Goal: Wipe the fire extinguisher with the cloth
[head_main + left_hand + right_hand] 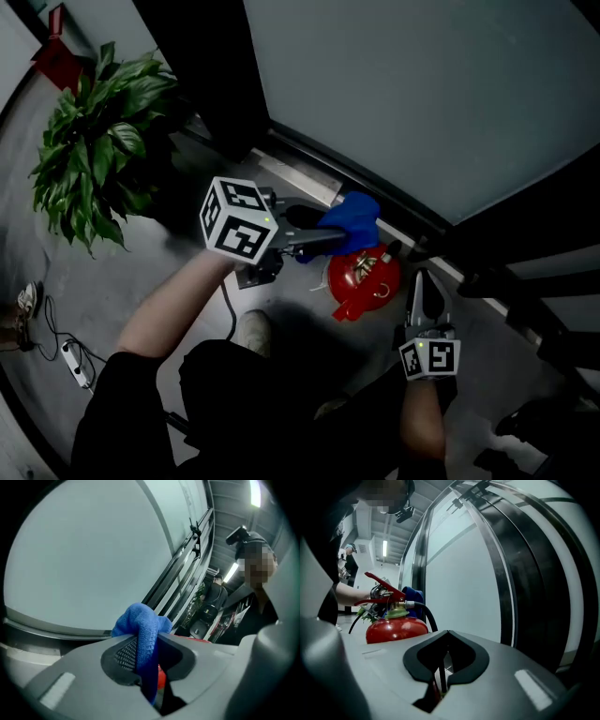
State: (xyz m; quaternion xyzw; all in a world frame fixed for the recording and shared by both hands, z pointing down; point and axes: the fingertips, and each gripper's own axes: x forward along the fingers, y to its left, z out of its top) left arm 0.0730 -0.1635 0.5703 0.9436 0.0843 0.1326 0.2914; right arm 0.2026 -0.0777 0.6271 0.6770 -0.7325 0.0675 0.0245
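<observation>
Jaws of left gripper (146,660) tight on cloth (140,620)

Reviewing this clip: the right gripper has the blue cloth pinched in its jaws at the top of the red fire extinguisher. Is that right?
Not quite. The left gripper has the blue cloth pinched in its jaws, as the left gripper view shows. The right gripper has its jaws together with no cloth. The cloth is at the top of the red fire extinguisher.

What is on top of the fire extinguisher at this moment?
The blue cloth, pinched in the left tool, rests over the far edge of the fire extinguisher. Its red lever shows; the part under the cloth is hidden.
</observation>
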